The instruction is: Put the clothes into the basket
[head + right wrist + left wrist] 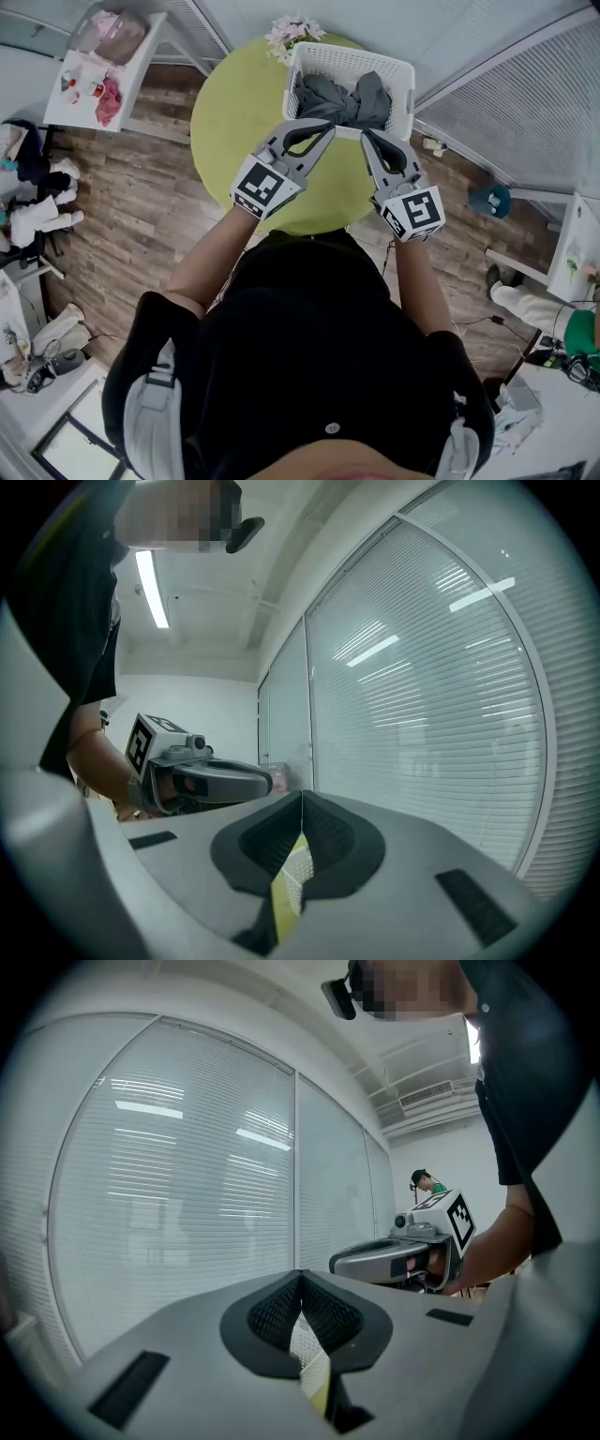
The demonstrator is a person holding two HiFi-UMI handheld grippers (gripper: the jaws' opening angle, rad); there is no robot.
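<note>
Though soft and limp, grey clothes (354, 99) in rectangular perforated basket (345, 62)

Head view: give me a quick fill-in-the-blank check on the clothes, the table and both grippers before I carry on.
1. The grey clothes lie inside the white ____.
2. The basket stands on a yellow-green table whose top is ____ in shape.
3. The left gripper and the right gripper both have their jaws ____, with nothing between them.

Missing words: basket; round; shut.
</note>
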